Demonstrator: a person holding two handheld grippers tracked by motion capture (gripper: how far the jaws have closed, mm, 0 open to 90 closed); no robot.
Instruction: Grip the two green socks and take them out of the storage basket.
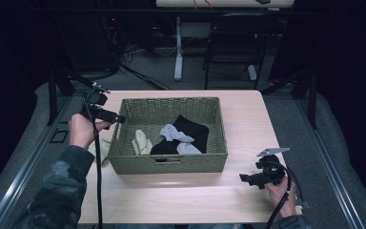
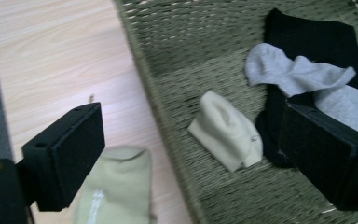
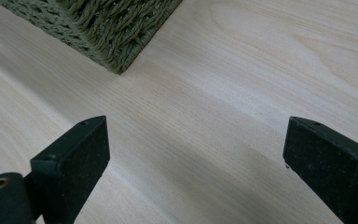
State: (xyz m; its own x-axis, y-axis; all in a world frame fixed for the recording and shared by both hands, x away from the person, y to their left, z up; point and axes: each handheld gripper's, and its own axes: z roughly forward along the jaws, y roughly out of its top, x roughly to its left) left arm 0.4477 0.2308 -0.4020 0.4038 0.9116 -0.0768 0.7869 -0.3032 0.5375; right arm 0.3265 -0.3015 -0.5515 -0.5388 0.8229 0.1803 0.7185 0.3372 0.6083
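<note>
A green woven basket (image 1: 171, 163) stands in the middle of the table. Inside lie a cream sock (image 1: 141, 142) at the left, a black sock (image 1: 190, 129) and grey socks (image 1: 176, 136). In the left gripper view I see the same cream sock (image 2: 226, 133), grey socks (image 2: 303, 77) and black sock (image 2: 317, 37). A second, pale yellow-green sock (image 2: 116, 189) lies on the table outside the basket's left wall (image 1: 102, 150). My left gripper (image 1: 115, 118) hovers above that wall, open and empty. My right gripper (image 1: 246, 178) rests low over bare wood at the front right, open and empty.
The basket's front right corner (image 3: 116, 46) lies a little ahead of the right gripper. Beyond the far edge of the wooden table (image 1: 248, 114) stand a black chair (image 1: 238, 43) and a table leg (image 1: 178, 47). Dark floor surrounds the table.
</note>
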